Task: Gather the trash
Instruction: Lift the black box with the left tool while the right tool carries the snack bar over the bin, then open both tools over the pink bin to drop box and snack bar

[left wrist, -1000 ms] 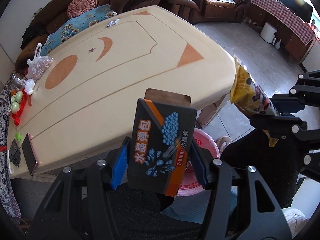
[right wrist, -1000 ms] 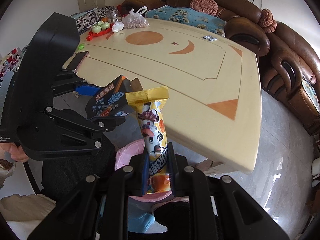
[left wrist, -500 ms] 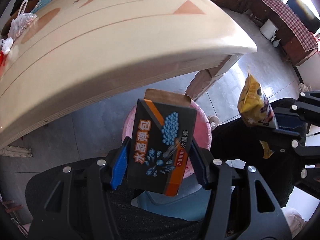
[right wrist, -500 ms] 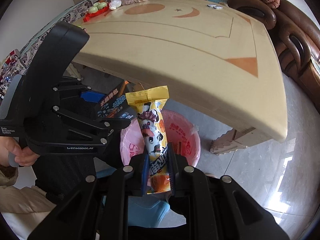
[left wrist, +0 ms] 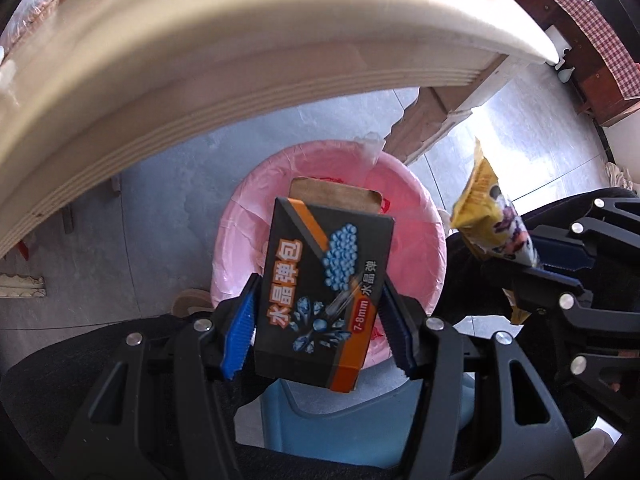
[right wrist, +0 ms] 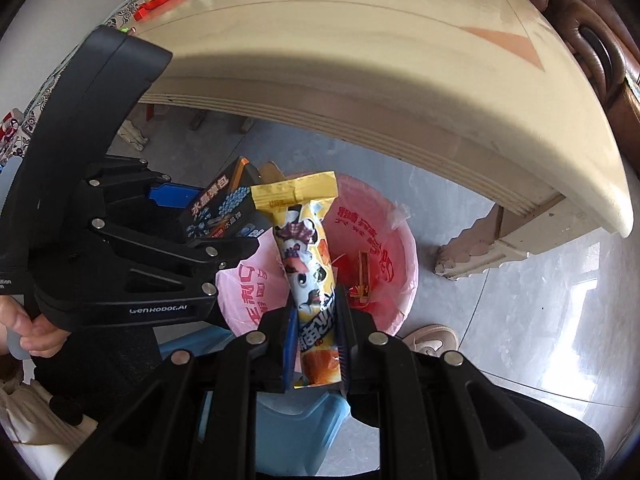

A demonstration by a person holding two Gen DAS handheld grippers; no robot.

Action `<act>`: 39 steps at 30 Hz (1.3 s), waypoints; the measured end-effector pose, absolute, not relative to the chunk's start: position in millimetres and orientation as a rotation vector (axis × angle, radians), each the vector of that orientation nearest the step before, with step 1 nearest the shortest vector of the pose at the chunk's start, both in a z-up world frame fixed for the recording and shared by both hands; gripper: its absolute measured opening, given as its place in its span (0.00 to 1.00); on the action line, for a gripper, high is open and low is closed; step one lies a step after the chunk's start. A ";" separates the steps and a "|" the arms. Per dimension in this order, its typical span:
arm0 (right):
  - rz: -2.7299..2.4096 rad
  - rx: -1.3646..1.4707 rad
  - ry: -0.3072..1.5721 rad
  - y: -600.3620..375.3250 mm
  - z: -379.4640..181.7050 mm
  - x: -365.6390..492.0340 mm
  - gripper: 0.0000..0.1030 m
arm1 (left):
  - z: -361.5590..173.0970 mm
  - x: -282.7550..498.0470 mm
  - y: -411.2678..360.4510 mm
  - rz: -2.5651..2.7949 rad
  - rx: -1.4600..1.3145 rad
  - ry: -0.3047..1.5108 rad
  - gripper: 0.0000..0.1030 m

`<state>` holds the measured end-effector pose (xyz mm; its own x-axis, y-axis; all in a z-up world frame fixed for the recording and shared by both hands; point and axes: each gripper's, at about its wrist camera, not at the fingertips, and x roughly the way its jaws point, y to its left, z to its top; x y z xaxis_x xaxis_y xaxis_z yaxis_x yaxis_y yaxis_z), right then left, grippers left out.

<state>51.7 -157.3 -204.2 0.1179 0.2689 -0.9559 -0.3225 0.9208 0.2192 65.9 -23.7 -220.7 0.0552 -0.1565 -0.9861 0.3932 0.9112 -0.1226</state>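
Observation:
My left gripper (left wrist: pixel 320 316) is shut on a black and orange cardboard box (left wrist: pixel 324 280) and holds it right above a bin lined with a pink bag (left wrist: pixel 240 240). My right gripper (right wrist: pixel 316 320) is shut on a yellow snack wrapper (right wrist: pixel 304 256), also over the pink-lined bin (right wrist: pixel 384 256). The wrapper shows in the left wrist view (left wrist: pixel 488 224) beside the box. The box shows in the right wrist view (right wrist: pixel 224 208) left of the wrapper. Some small trash (right wrist: pixel 362 276) lies in the bin.
The cream table's edge (left wrist: pixel 224 92) overhangs just beyond the bin, with its carved leg (right wrist: pixel 480 252) to the right. A blue plastic stool (left wrist: pixel 360 420) sits below the grippers. A shoe (right wrist: pixel 432 340) rests on the grey tiled floor.
Both grippers have dropped from table height to below the table edge and moved over the pink-lined bin, each still holding its item.

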 end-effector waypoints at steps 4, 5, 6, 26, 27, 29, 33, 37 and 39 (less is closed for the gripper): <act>0.402 -0.021 1.423 -159.8 -235.1 54.3 0.16 | -244.3 69.6 -25.9 -0.402 0.197 1.496 0.55; 0.400 -0.011 1.434 -161.3 -239.1 55.5 0.16 | -250.5 70.9 -26.4 -0.399 0.189 1.510 0.55; 0.395 0.011 1.449 -162.4 -247.2 57.3 0.16 | -256.6 72.2 -26.4 -0.397 0.183 1.526 0.55; 0.338 0.063 1.637 -159.4 -351.3 70.4 0.16 | -344.2 88.1 -27.2 -0.333 0.146 1.725 0.55; 0.338 0.061 1.643 -158.6 -354.0 70.6 0.16 | -346.6 88.0 -27.9 -0.334 0.146 1.732 0.55; 0.342 0.060 1.652 -158.1 -359.3 70.2 0.16 | -350.4 88.6 -29.1 -0.330 0.154 1.742 0.55; 0.346 0.064 1.663 -159.2 -369.7 69.8 0.16 | -356.7 88.8 -28.4 -0.321 0.153 1.759 0.55; 0.352 0.067 1.671 -156.5 -376.5 70.9 0.17 | -363.5 90.8 -29.9 -0.311 0.154 1.775 0.55; 0.350 0.059 1.674 -155.5 -377.9 72.0 0.19 | -366.7 91.4 -31.7 -0.302 0.164 1.784 0.55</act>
<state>72.0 -155.5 -377.9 -0.1382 0.2407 -0.9607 -0.1645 0.9510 0.2620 91.4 -31.7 -366.7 -0.2330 -0.0507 -0.9712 0.2716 0.9555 -0.1150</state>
